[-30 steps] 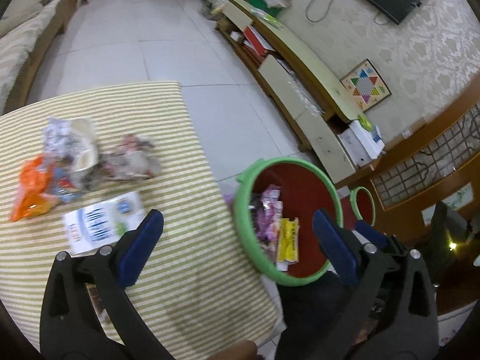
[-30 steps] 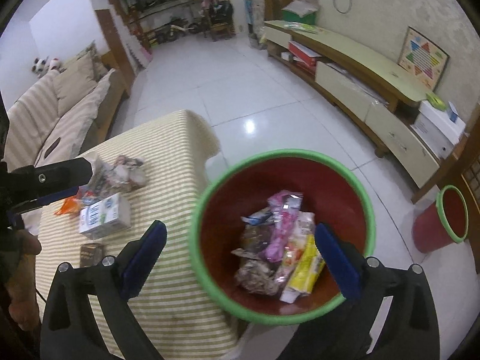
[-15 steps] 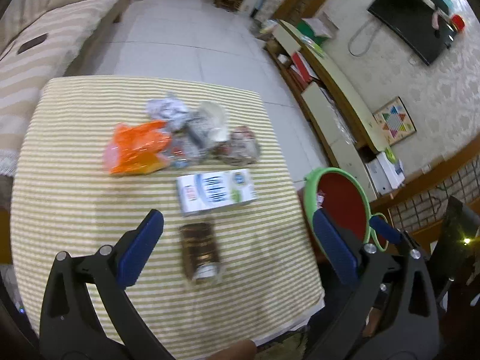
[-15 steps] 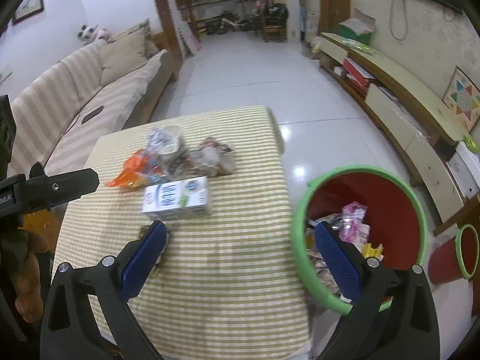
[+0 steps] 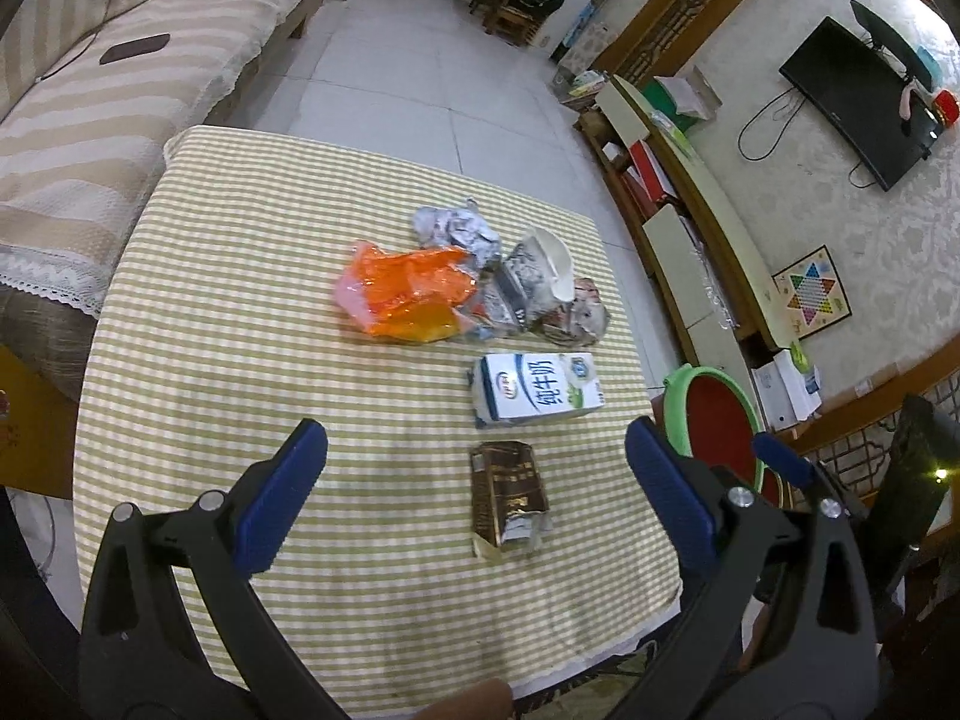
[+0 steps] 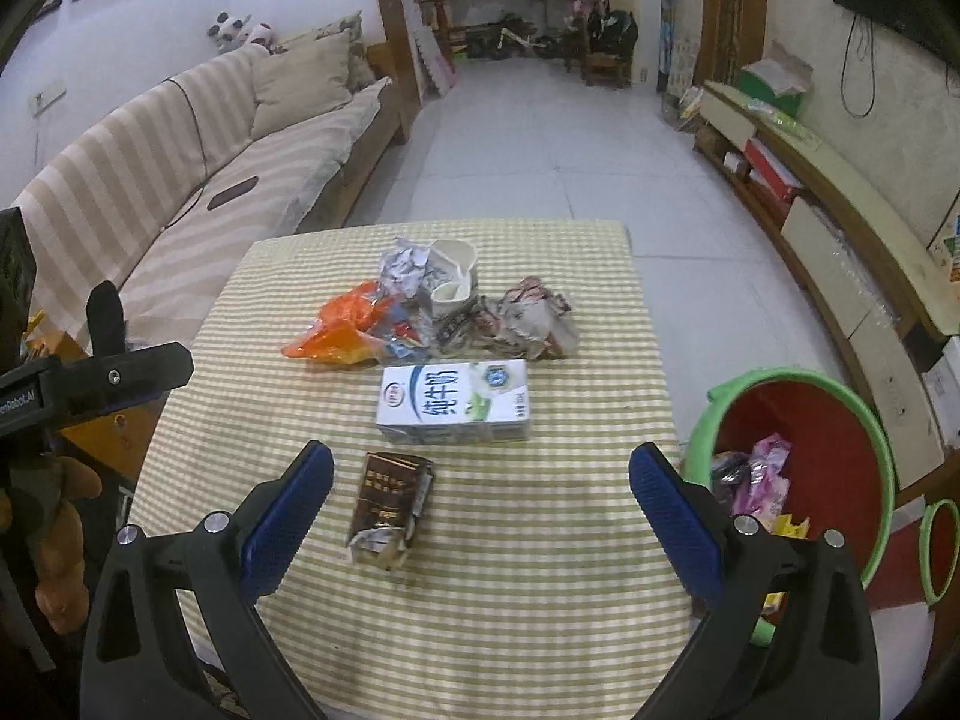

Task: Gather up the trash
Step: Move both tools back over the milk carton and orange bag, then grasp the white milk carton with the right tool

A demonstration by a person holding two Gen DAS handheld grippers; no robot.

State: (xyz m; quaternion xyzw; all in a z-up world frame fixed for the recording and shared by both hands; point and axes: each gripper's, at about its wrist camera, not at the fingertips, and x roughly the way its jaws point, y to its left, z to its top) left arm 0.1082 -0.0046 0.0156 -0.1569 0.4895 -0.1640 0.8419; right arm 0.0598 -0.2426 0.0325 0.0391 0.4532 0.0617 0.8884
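On the striped table [image 5: 252,312] lie a brown packet [image 5: 509,499], a white milk carton [image 5: 537,387], an orange wrapper [image 5: 405,294], a white cup [image 5: 549,267] and crumpled wrappers [image 5: 459,228]. The same packet [image 6: 390,507], carton [image 6: 456,399] and orange wrapper [image 6: 348,330] show in the right wrist view. A red bin with a green rim [image 6: 807,462] stands on the floor right of the table and holds wrappers; it also shows in the left wrist view [image 5: 720,426]. My left gripper [image 5: 477,486] and right gripper [image 6: 480,498] are open and empty above the table's near edge.
A striped sofa [image 6: 198,168] runs along the left. A low TV cabinet [image 5: 690,222] lines the right wall under a television [image 5: 858,102]. A second small bin [image 6: 936,546] stands beyond the red one. White tiled floor [image 6: 540,138] lies beyond the table.
Both grippers have swung left, away from over the bin and back over the table. The table trash has come into the middle of both views. Both grippers stayed open.
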